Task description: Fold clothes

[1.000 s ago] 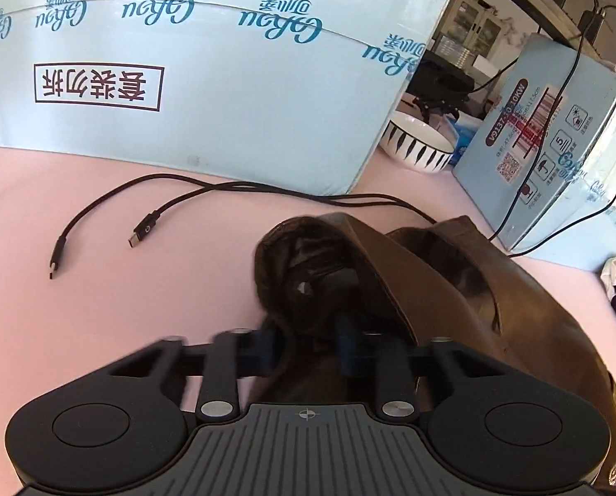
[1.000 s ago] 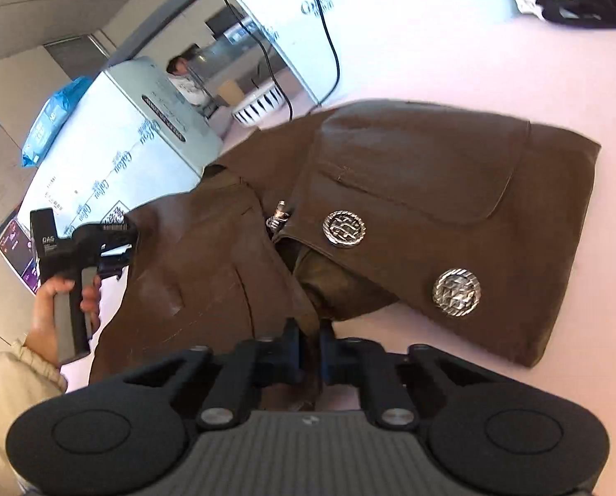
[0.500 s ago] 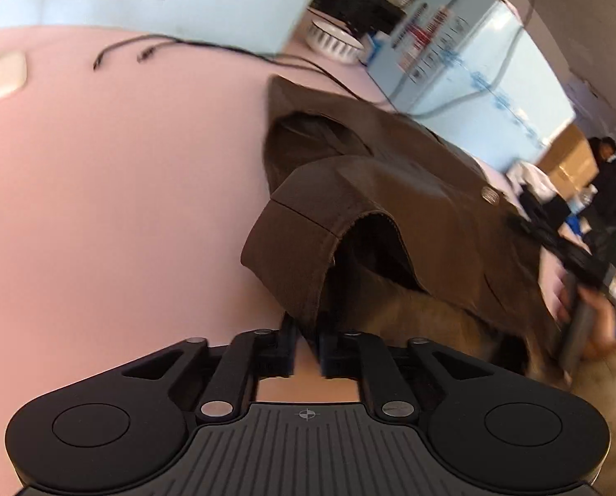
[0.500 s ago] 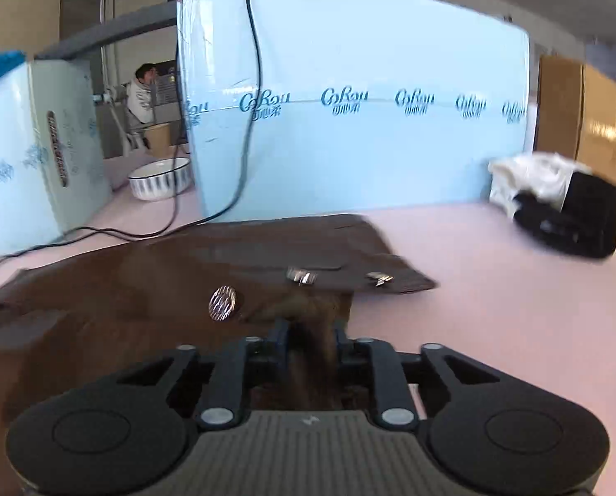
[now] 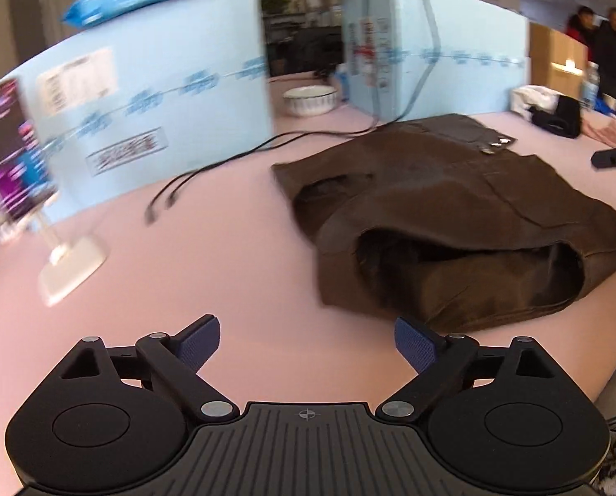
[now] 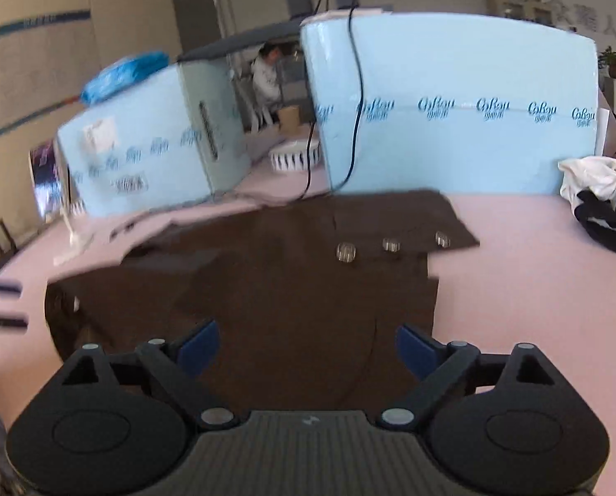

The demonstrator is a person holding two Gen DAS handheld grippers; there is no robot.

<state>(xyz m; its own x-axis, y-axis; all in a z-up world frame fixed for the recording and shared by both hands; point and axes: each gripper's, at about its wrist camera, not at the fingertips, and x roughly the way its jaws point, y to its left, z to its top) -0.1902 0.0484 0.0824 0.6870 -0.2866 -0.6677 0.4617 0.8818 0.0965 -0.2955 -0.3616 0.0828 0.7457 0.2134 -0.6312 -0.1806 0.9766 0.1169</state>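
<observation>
My left tool: matte black body, ribbed centre plate with a small crosshair mark, two round caps at 7 and 5 o'clock, silver pivot screws, blue textured pads. My right tool: same build, blue pads, faint logo on the ribs.

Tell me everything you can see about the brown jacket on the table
The brown jacket looks like soft leather or suede. It lies folded and flat on the pink table, an open cuff or hem gaping toward the left wrist camera. Three silvery buttons sit along one flap. A black cable reaches its far edge. Neither open gripper touches it.
</observation>
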